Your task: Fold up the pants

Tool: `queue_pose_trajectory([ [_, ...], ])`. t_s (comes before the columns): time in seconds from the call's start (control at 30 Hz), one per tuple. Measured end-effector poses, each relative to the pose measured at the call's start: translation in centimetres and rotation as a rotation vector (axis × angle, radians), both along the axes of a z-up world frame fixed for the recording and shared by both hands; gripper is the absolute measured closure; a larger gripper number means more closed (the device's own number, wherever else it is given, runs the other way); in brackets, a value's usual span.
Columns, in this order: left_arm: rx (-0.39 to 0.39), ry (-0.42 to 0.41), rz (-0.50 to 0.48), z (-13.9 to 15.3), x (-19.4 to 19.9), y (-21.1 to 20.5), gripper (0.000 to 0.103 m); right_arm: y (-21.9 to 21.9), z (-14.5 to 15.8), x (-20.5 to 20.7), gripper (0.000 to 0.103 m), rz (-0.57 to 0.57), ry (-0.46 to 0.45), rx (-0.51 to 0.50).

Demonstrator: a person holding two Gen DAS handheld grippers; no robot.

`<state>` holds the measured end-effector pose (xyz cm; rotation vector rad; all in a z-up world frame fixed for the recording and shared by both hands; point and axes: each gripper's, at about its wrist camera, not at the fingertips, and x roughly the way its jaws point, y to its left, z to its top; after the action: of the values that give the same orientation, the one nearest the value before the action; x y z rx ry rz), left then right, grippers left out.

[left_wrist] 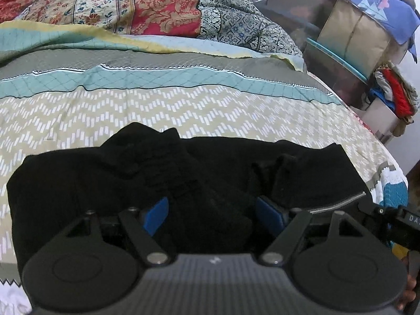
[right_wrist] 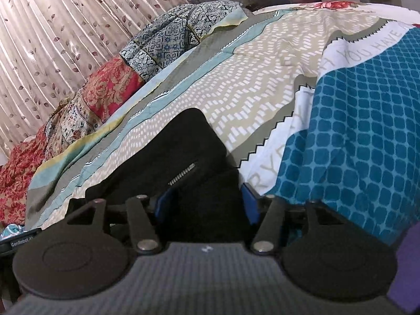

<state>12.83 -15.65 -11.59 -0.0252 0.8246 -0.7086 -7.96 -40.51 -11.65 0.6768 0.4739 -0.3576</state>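
The black pants lie bunched in a folded heap on the patterned bedspread; a silver zipper shows at their right side. My left gripper is open, its blue pads set wide on either side of a fold of black cloth near the front edge. In the right wrist view the pants and their zipper lie ahead. My right gripper is open too, with black cloth between its blue pads. Part of the right gripper's body shows at the left view's right edge.
A crumpled floral and patterned quilt lies across the far side of the bed. Storage boxes with clothes stand off the bed's right. A leaf-print curtain hangs behind the bed. The bedspread's blue part drapes to my right.
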Motion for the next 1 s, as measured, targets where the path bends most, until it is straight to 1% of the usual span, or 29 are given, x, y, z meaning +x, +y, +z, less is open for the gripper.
queue_pose_trajectory([
  [0.1, -0.002, 0.010, 0.001, 0.2, 0.3, -0.1, 0.028, 0.1, 0.5, 0.7, 0.074, 0.024, 0.039, -0.003],
  [0.17, -0.020, 0.032, 0.007, 0.7, 0.5, 0.2, 0.028, 0.3, 1.1, 0.6, 0.078, 0.029, 0.034, 0.002],
  [0.23, -0.071, 0.068, 0.021, 1.5, 0.8, 1.1, 0.028, 0.6, 1.9, 0.4, 0.081, 0.033, 0.010, -0.006],
  [0.3, -0.150, 0.104, 0.044, 2.6, 1.3, 2.5, 0.028, 1.2, 2.9, 0.3, 0.082, 0.041, -0.013, -0.023],
  [0.4, -0.266, 0.132, 0.075, 4.7, 1.9, 4.3, 0.028, 2.9, 5.1, 0.4, 0.083, 0.086, -0.062, -0.065],
  [0.43, -0.289, 0.140, 0.075, 5.3, 2.2, 4.5, 0.028, 3.5, 5.7, 0.5, 0.083, 0.105, -0.077, -0.081],
  [0.47, -0.311, 0.150, 0.069, 6.0, 2.4, 4.5, 0.026, 4.3, 6.3, 0.8, 0.083, 0.129, -0.092, -0.103],
  [0.57, -0.363, 0.177, 0.017, 8.0, 2.5, 4.2, 0.015, 6.6, 7.7, 1.4, 0.083, 0.192, -0.118, -0.165],
  [0.6, -0.371, 0.176, -0.009, 8.6, 2.3, 3.9, 0.010, 7.5, 7.9, 1.7, 0.083, 0.214, -0.122, -0.185],
  [0.67, -0.366, 0.163, -0.055, 9.5, 1.8, 3.0, 0.009, 8.9, 8.0, 2.1, 0.083, 0.244, -0.118, -0.211],
  [0.73, -0.347, 0.161, -0.099, 9.9, 1.5, 1.6, 0.007, 10.4, 7.8, 2.8, 0.083, 0.283, -0.101, -0.258],
  [0.8, -0.314, 0.171, -0.126, 9.9, 1.4, 0.2, 0.007, 11.7, 7.7, 3.4, 0.083, 0.322, -0.088, -0.307],
  [0.9, -0.234, 0.183, -0.169, 9.4, 1.5, -1.9, 0.006, 13.6, 7.7, 4.0, 0.083, 0.379, -0.083, -0.381],
  [0.93, -0.214, 0.184, -0.181, 9.2, 1.5, -2.4, 0.012, 14.3, 7.8, 4.1, 0.083, 0.392, -0.084, -0.404],
  [0.97, -0.200, 0.189, -0.196, 8.9, 1.4, -2.8, 0.021, 14.9, 7.8, 4.1, 0.083, 0.409, -0.085, -0.428],
  [1.0, -0.188, 0.198, -0.221, 8.5, 1.5, -3.0, 0.055, 15.5, 7.9, 4.2, 0.083, 0.429, -0.088, -0.451],
])
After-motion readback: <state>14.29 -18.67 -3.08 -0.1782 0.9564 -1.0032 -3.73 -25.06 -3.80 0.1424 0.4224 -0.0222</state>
